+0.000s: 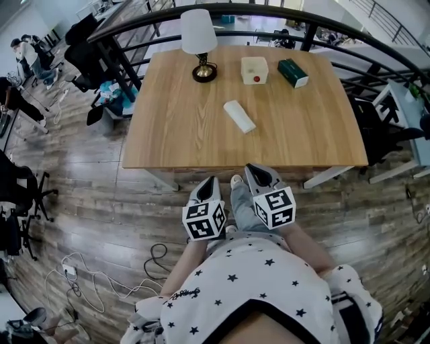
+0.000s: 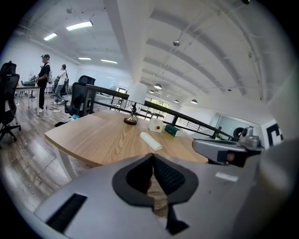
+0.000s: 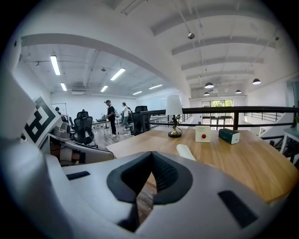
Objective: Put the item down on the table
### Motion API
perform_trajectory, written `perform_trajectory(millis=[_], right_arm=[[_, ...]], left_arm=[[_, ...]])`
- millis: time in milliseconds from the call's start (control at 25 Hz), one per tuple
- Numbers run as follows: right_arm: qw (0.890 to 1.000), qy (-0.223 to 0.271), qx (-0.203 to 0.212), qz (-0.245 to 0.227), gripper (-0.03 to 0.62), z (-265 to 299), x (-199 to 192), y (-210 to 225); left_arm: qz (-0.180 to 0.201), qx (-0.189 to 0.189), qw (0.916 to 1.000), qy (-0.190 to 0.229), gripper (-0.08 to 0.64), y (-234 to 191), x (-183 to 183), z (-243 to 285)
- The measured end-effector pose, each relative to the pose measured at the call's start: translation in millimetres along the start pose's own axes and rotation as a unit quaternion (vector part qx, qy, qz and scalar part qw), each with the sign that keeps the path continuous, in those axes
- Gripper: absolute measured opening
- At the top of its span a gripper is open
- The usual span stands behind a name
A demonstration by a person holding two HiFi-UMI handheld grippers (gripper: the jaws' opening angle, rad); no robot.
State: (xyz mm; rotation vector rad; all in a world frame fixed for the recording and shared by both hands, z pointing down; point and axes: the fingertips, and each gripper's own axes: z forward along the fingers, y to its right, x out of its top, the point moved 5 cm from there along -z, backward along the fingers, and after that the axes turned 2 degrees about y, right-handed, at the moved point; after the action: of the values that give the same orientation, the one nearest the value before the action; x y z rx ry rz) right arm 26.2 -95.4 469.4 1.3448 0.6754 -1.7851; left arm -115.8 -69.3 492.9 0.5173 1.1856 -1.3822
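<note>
A white oblong item [image 1: 239, 115] lies flat near the middle of the wooden table [image 1: 181, 134], with nothing touching it. It also shows as a pale bar in the left gripper view [image 2: 150, 140] and the right gripper view [image 3: 186, 152]. My left gripper [image 1: 211, 183] and right gripper [image 1: 256, 172] hang side by side close to my body, short of the table's front edge. Each has its jaws shut tip to tip with nothing between them, left [image 2: 152, 157] and right [image 3: 150, 154].
At the table's far side stand a white-shaded lamp [image 1: 200, 40], a white box with a red dot [image 1: 254, 70] and a dark green box [image 1: 293, 72]. A black railing [image 1: 282, 17] curves behind. Office chairs [image 1: 87, 50] stand at the left, and cables [image 1: 87, 272] lie on the floor.
</note>
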Motion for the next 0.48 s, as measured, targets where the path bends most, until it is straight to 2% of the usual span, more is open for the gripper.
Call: perform_trajectory(millis=[160, 480], right_arm=[[1.000, -0.004, 0.006, -0.020, -0.006, 0, -1, 0], [1.000, 0.010, 0.012, -0.006, -0.006, 0, 7, 1]], left_arm=[[0.000, -0.004, 1.0000, 0.000, 0.014, 3, -2, 5], [0.002, -0.010, 0.9999, -0.006, 0.012, 6, -2, 11]])
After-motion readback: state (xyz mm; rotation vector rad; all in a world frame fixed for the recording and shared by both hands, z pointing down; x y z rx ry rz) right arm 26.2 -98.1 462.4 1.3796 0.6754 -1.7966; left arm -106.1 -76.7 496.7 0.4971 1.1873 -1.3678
